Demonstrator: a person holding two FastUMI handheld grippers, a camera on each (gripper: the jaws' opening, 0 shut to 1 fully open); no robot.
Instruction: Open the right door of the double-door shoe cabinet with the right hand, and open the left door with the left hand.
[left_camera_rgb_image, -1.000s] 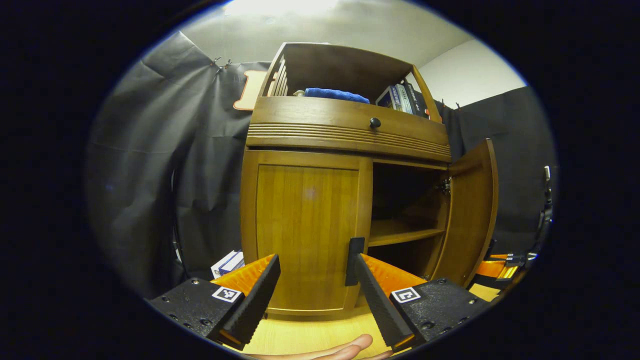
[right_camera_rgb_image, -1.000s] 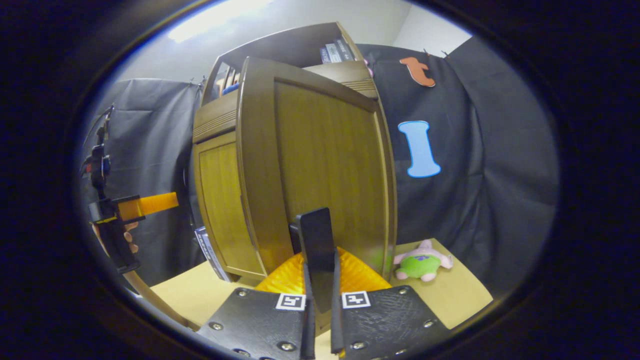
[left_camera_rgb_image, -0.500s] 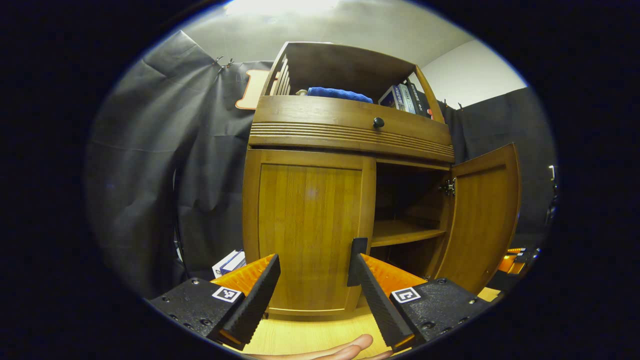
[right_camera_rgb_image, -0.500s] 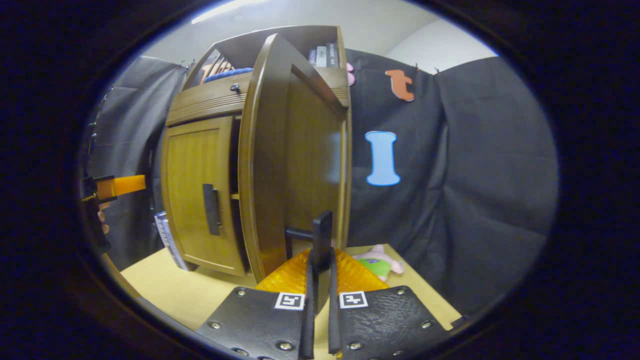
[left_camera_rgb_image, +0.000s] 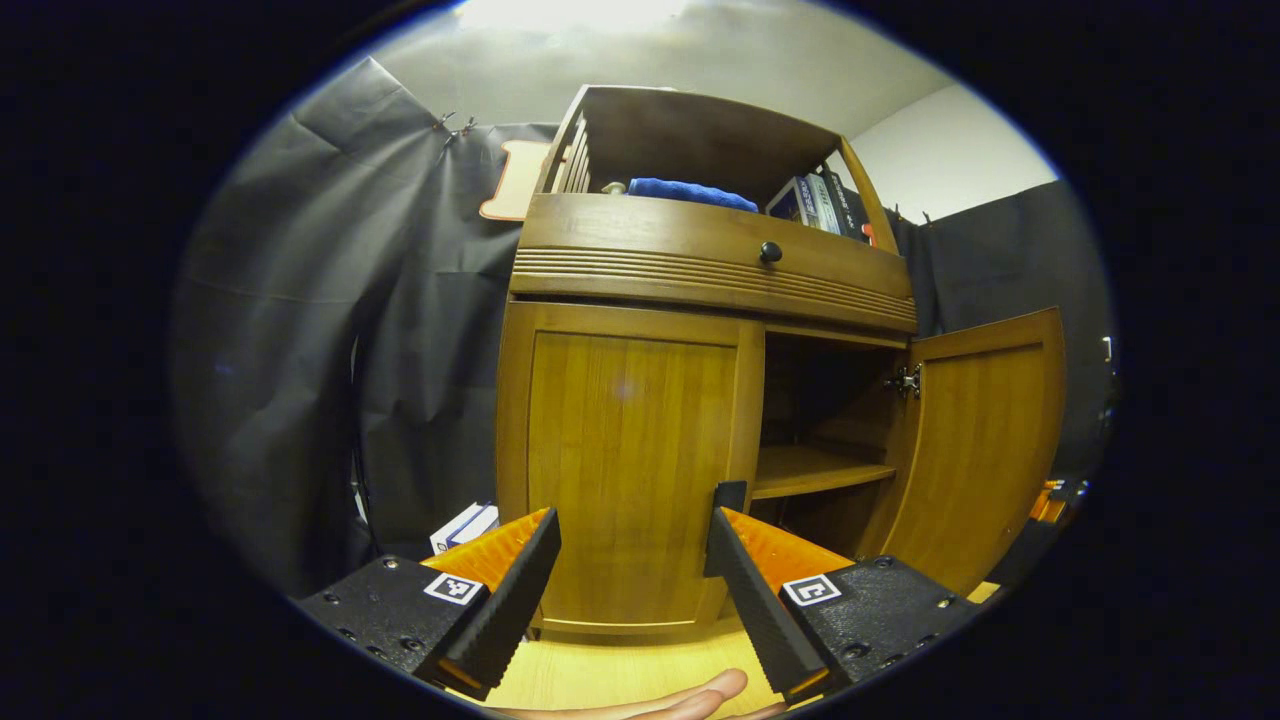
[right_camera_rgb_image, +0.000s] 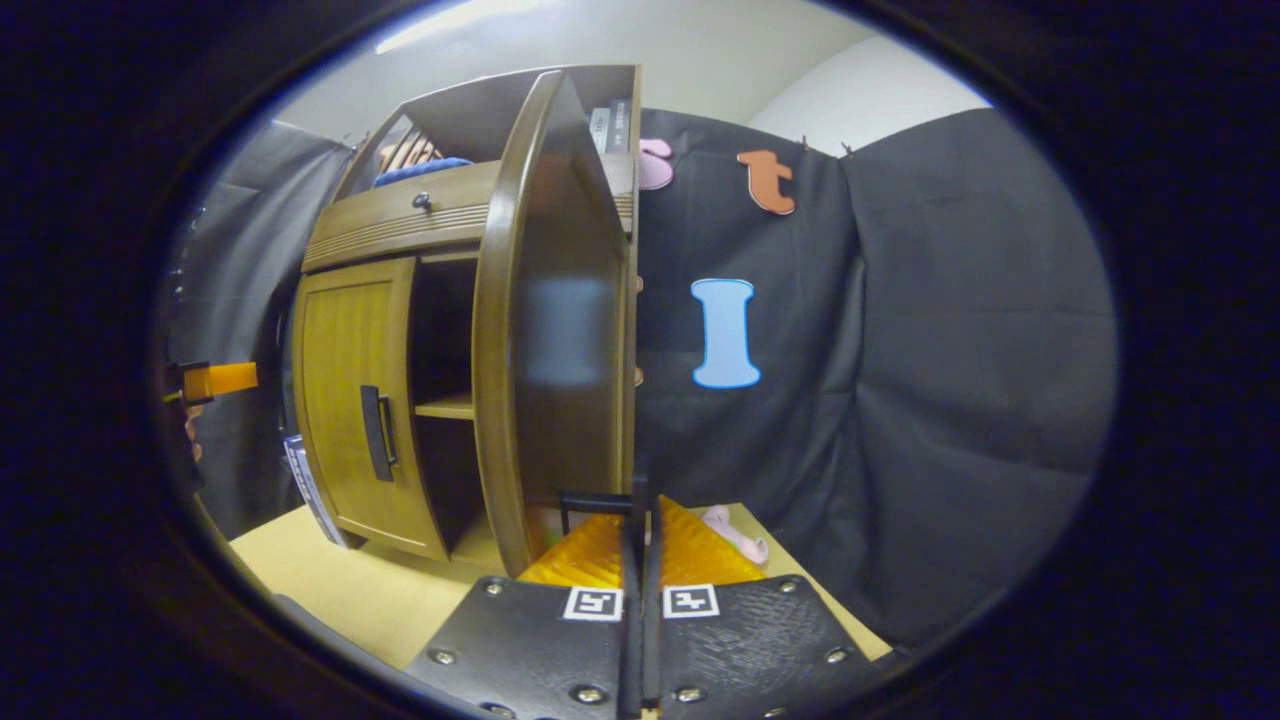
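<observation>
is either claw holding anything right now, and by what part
The right claw is shut on the right door's handle, with the right door swung wide open. The left claw is open and holds nothing, facing the closed left door.

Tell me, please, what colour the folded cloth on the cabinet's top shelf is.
The folded cloth is blue, seen best in the left gripper view.

The right door has swung farther open, exposing the inner shelf. The right gripper, clamped on its handle, followed.
</observation>
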